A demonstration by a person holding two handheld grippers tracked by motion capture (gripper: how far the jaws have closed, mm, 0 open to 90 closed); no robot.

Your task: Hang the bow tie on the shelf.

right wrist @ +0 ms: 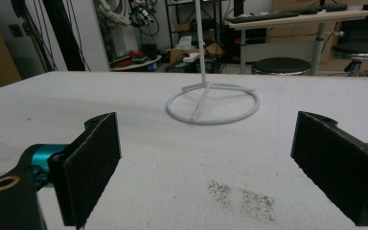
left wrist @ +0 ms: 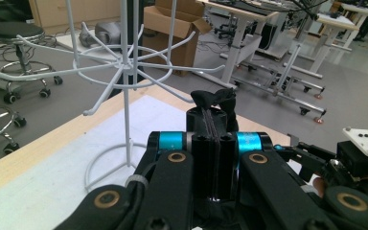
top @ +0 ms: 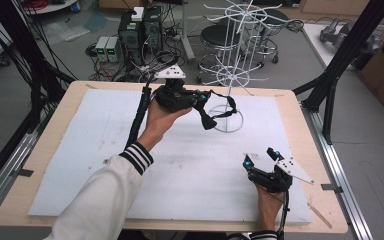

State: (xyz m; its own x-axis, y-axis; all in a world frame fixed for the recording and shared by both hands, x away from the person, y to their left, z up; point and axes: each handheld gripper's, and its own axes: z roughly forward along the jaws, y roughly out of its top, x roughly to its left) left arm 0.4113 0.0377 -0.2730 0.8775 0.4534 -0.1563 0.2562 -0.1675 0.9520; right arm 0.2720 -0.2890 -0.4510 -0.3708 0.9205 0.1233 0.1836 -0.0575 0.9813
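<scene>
Strap: black strap (top: 211, 111), limp, dangling ends.
Left hand-held gripper (left wrist: 214, 125): clamped on it.
Right hand-held gripper (right wrist: 206, 167): wide apart, holding nothing.
Nearby: white wire rack (top: 236, 55), close behind the strap.

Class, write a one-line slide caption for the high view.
Left gripper holds a black strap beside the white wire rack; right gripper rests open.

Wooden table (top: 300, 150) with a pale rim, occupying the centre of the high view. A white foam sheet (top: 80, 165) covers most of its top. A white wire rack (top: 228, 119) stands on the sheet, upper centre right. Dark specks (right wrist: 242, 194) mark the sheet at lower centre.
</scene>
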